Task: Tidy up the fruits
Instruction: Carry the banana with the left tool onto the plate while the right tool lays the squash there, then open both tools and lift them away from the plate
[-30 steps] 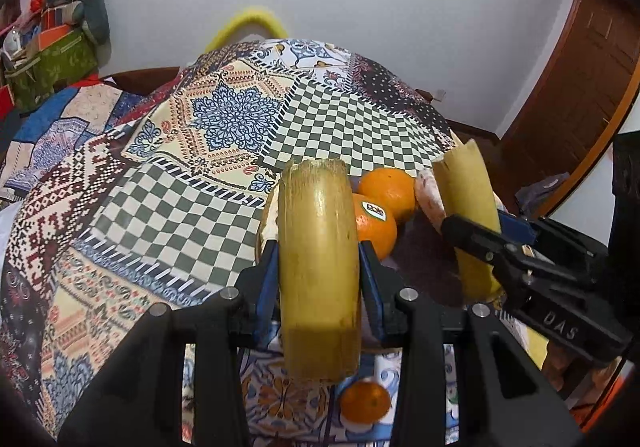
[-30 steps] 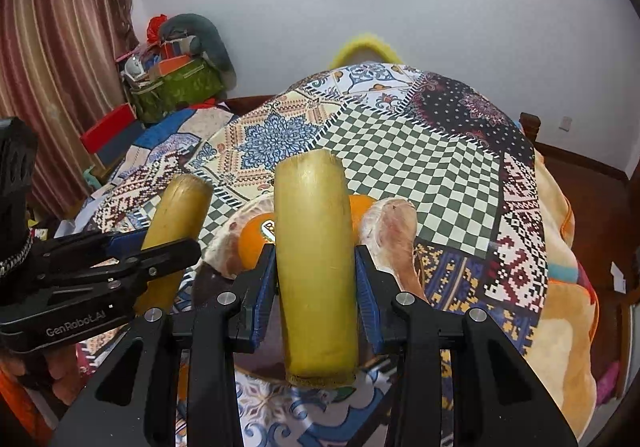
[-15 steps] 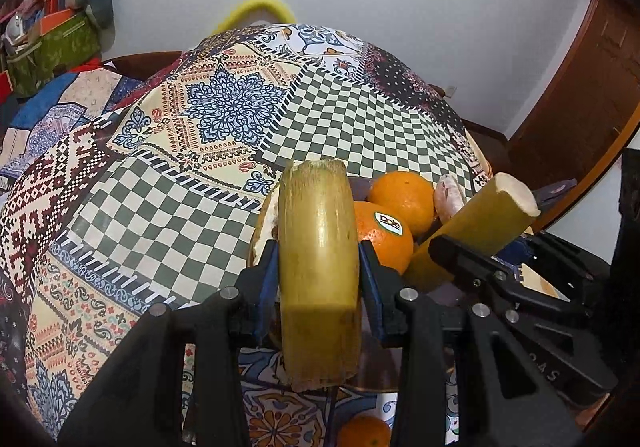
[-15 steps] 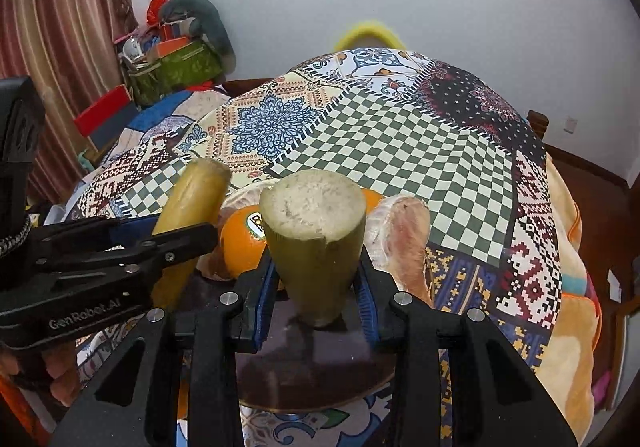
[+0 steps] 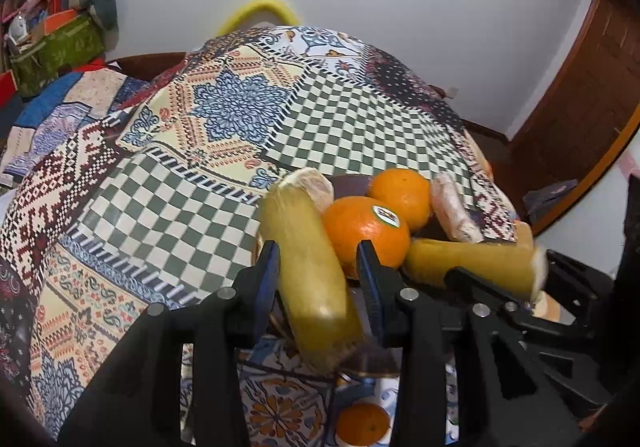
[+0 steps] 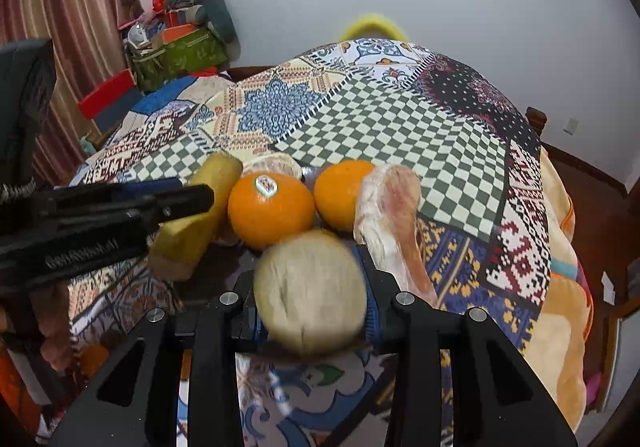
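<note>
The left gripper (image 5: 318, 267) clenches one yellow-green cane piece (image 5: 308, 271) and the right gripper (image 6: 310, 287) another cane piece (image 6: 310, 289), both over a dark plate (image 6: 208, 279) holding a stickered orange (image 6: 270, 209), a second orange (image 6: 342, 193) and pomelo segments (image 6: 394, 215), on the patchwork bedspread (image 6: 400, 119).

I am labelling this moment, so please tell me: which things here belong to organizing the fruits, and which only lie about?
Belong to the job:
- yellow-green cut stalk pieces, one in each gripper
- two round oranges
- pale peeled pomelo segments
- dark round plate

Lying about:
- patchwork patterned bedspread
- green bag of clutter
- small orange by the bed
</note>
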